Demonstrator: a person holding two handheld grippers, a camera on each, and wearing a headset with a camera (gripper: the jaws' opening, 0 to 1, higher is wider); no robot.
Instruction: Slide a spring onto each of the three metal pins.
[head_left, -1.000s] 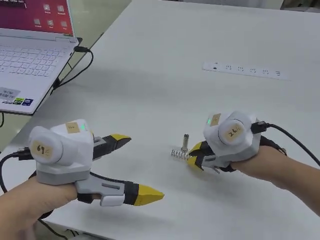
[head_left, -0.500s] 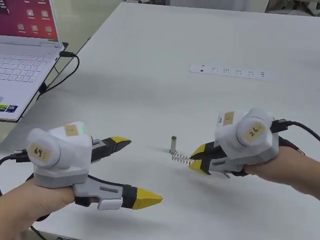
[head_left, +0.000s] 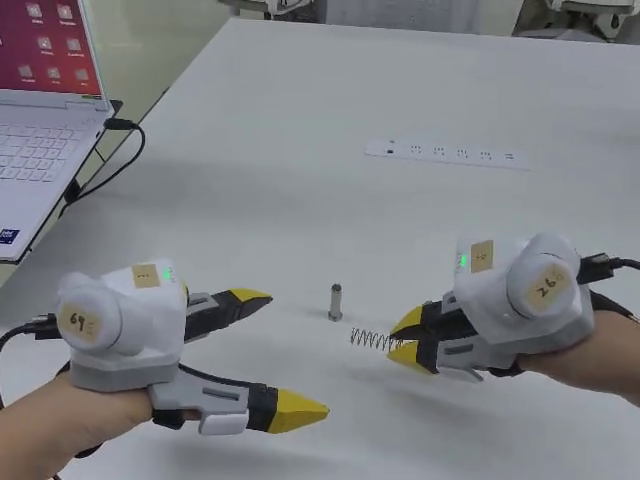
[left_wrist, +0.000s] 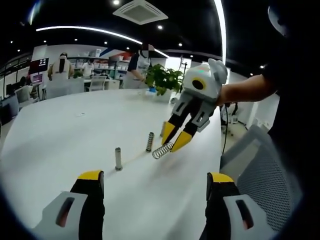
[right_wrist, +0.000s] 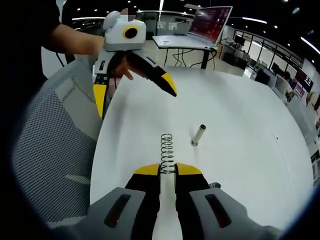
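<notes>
Spring (head_left: 372, 340) in hand, pin unthreaded: the right gripper (head_left: 408, 338) pinches one end of the coil between fingers drawn narrow. The rest of the coil juts out free and low over the white worktop (head_left: 300, 150), its loose end near, but not on, a bare metal pin (head_left: 336, 301) standing upright just beside it. The left gripper (head_left: 280, 352) hovers apart at the near edge, its fingers spread wide and holding nothing. In the left gripper view a second pin (left_wrist: 150, 142) stands beyond the first, close to the coil. Its shaft looks ribbed, as though a spring may already sit on it, but it is too small to say for sure. On this showing the job is somewhere short of halfway: one spring is lifted but not yet slid home, the pin nearest it carries none, and that pin plus probably at least one more remain to be fitted. A laptop (head_left: 40, 100) sits at the left edge and a power strip (head_left: 445, 154) on the far side, both well apart from the work.
</notes>
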